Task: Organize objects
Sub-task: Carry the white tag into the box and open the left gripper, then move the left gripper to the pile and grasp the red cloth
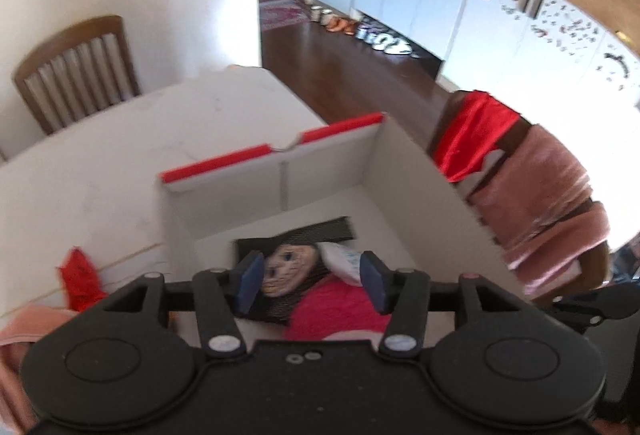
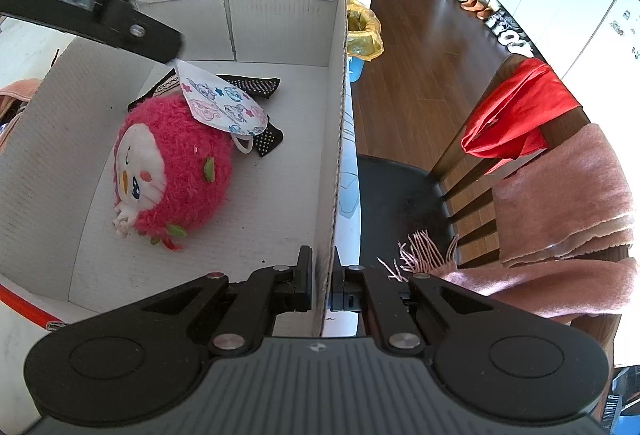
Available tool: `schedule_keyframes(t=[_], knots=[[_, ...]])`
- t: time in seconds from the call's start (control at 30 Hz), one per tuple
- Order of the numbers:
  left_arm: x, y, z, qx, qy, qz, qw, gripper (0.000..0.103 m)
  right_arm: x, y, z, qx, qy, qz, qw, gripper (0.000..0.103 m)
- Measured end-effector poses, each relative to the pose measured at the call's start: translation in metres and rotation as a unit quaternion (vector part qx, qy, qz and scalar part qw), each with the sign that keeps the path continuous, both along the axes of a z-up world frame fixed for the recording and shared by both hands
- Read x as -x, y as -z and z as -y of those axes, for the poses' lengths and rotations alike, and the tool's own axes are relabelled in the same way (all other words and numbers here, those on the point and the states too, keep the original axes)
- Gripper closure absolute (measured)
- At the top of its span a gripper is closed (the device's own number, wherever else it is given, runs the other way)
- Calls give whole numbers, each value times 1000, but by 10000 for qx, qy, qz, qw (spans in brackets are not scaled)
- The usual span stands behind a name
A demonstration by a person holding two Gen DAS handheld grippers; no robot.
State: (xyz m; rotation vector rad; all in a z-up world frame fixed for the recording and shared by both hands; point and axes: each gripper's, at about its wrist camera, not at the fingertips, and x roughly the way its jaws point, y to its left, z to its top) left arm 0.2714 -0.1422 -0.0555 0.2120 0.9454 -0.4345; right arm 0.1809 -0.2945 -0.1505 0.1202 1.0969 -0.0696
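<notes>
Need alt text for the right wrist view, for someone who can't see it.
The right gripper is clamped on the side wall of a white cardboard box. Inside lie a pink plush toy, a printed face mask and a black studded item.

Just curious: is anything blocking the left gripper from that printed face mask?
Nothing visible. The left gripper hangs open just above the face mask, which lies atop the pink plush toy in the open box.

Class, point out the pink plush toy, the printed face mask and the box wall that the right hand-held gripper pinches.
Pink plush toy (image 2: 188, 155): right wrist view, fuzzy body.
Printed face mask (image 2: 220, 103): right wrist view, patterned front.
Box wall (image 2: 338, 139): right wrist view, inner face.
</notes>
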Motion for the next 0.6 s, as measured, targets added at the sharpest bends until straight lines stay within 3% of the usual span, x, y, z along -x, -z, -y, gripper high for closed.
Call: schedule_keyframes(t=[0.2,0.6], knots=[[0,-13,-27,90,-307,114,9994,50,0,0,-1,47,44,-21,10000,98],[8,-26,-68,245,-528,377,9976,28,-4,-5,-7,200,70,-28,9998,98]])
